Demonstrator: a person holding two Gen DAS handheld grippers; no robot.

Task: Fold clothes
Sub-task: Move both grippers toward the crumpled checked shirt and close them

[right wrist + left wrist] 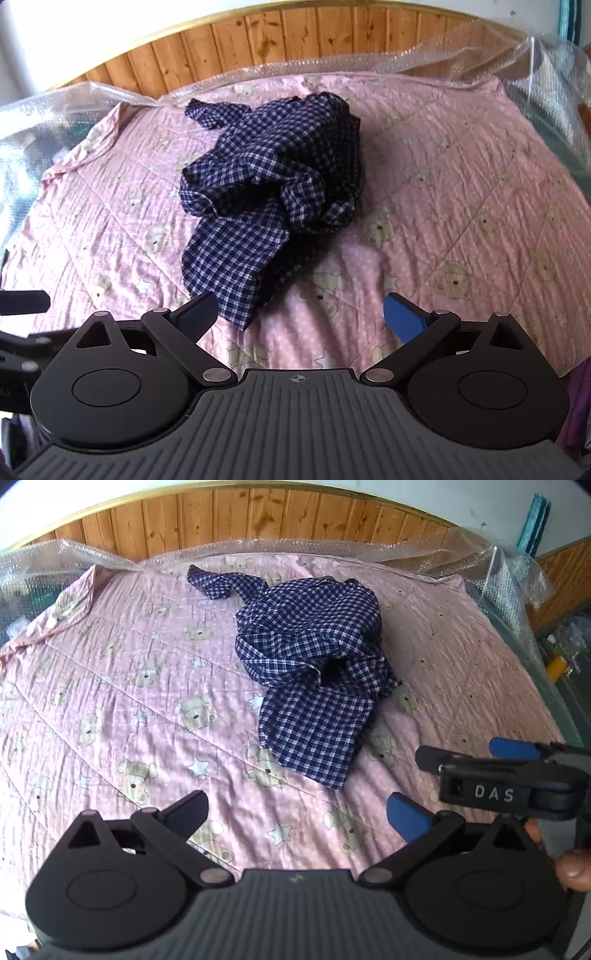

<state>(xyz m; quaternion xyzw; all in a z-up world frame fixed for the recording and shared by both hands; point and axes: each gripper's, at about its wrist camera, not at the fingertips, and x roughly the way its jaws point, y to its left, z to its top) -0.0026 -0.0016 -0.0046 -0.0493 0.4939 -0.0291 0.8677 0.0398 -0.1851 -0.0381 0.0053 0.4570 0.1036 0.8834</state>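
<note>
Checked cloth shirt (310, 657); quilted quilt (147, 701); wood headboard (258, 517).

Soft daylight, mild blur, strong fisheye bending at edges.

left wrist: near bed edge, faces far headboard (258, 513) | right wrist: same, just right | shared: shirt (314, 653) (269, 184), quilt (110, 664) (461, 166)

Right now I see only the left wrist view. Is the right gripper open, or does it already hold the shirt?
Observer: The right gripper is wide open and holds nothing.
Operator: How near is the shirt to it?
Observer: The near corner of the plaid shirt lies just beside its left finger. I cannot tell if they touch.
Operator: Is anything at the bed's right side?
Observer: A purple cloth shows past the near right edge of the pink quilt.
</note>
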